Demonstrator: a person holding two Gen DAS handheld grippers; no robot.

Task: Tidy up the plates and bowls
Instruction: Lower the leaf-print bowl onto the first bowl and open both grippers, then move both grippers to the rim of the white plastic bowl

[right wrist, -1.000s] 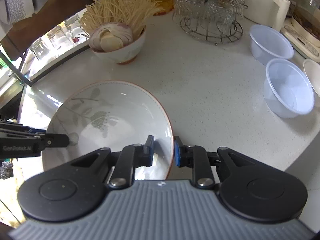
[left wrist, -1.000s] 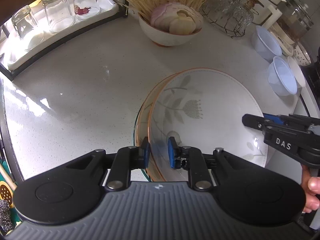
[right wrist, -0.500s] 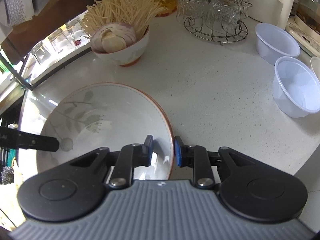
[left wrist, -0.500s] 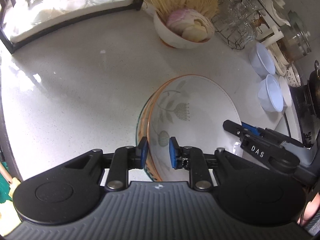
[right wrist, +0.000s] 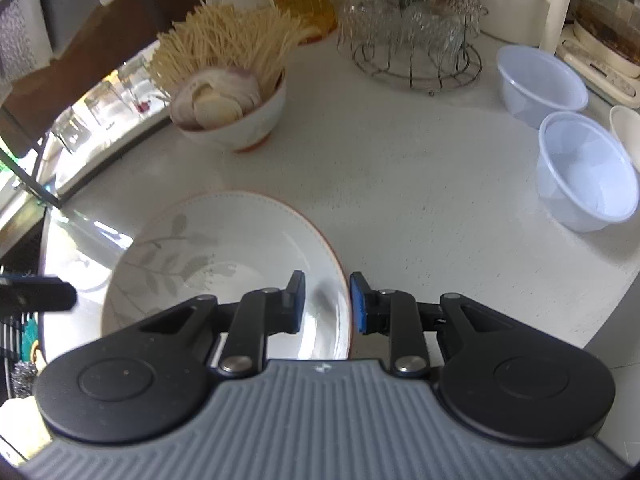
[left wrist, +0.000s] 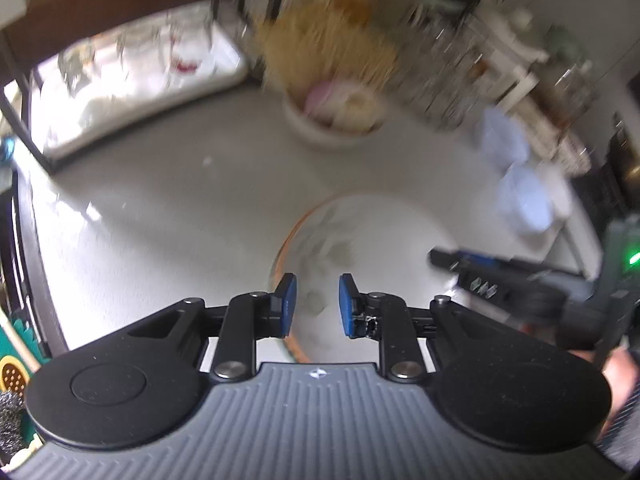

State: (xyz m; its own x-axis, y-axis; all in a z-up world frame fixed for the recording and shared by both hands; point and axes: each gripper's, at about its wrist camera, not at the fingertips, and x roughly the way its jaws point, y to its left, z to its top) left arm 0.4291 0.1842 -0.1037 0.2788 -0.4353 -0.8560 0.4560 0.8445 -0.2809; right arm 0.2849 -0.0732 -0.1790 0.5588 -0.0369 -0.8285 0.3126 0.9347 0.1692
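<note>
A white bowl with a grey leaf pattern and an orange rim sits on the pale counter, seemingly nested in a second dish. My right gripper straddles its near-right rim, one finger inside and one outside. Its jaws are opening and the pads do not press the rim. In the blurred left wrist view, my left gripper hovers open above the bowl at its left rim, holding nothing. The right gripper shows there at the bowl's right side.
Behind stands a bowl of noodles and sliced onion. Two clear plastic bowls sit at the right, a wire rack of glasses at the back, and a tray of glasses at the left. A hand holds the right gripper.
My left gripper has let go of the bowl's rim and risen, so the bowl looks smaller and blurred. The right gripper stays at the rim with its jaws slightly wider.
</note>
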